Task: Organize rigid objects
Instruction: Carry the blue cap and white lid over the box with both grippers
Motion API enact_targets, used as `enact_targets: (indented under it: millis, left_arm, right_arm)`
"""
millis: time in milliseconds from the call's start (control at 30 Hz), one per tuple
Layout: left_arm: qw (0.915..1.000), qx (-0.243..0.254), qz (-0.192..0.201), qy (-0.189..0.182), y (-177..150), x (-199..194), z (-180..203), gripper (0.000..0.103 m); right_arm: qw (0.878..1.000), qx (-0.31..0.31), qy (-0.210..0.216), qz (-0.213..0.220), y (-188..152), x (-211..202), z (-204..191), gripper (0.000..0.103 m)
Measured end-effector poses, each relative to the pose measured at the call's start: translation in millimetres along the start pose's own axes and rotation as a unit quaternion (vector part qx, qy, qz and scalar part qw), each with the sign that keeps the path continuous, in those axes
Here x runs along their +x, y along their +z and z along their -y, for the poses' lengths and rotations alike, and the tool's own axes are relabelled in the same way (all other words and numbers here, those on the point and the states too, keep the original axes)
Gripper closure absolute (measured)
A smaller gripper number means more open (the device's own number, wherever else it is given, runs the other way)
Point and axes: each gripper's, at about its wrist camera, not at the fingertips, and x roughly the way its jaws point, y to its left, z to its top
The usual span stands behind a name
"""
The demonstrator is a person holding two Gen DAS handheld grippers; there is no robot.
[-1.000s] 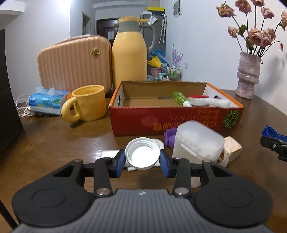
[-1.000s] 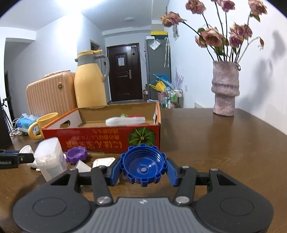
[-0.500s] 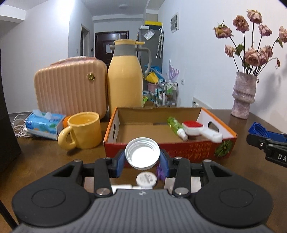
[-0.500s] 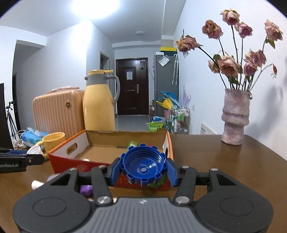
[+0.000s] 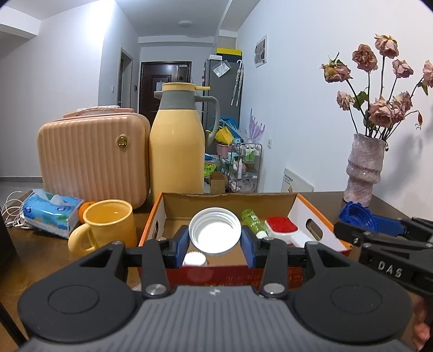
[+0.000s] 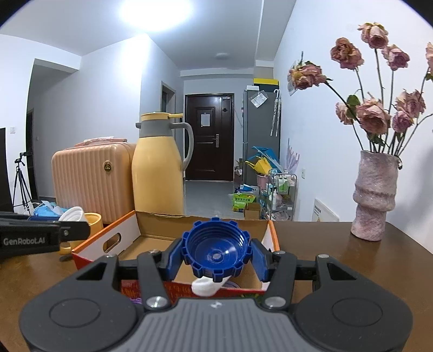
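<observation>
White cap (image 5: 215,230) between left tongs (image 5: 215,245), blue cap (image 6: 216,250) between right tongs (image 6: 216,260)

Yellow mug (image 5: 109,226) beside tissue pack (image 5: 51,212) (thermos (image 5: 177,146) behind).

**Lighting and picture quality, both wrist views**

I read the room as evenly bright. In the right wrist view a ceiling light (image 6: 155,12) at 12 o'clock blows out to pure white glare and bleeds onto the ceiling around it. In the left wrist view the far ceiling fixture (image 5: 185,23) stays dull, without glare. The dried flowers (image 5: 379,89) throw soft grey shadows on the wall (image 5: 297,108) at 3 o'clock. Table (image 6: 351,260) shows a faint sheen, no hard reflections. Fisheye bends wall lines strongly toward the rims; corners go black. Focus is sharp throughout, near and far; I see no motion blur.
</observation>
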Motion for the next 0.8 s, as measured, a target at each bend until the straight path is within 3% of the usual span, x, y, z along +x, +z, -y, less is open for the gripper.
enact_targets:
  millis: [800]
  left_arm:
    - [0.9994,-0.028,0.002,0.018,23.1,72.2,-7.2,0.062]
  right_arm:
    - [0.999,-0.002,0.026,-0.026,17.9,76.7,-5.7,0.051]
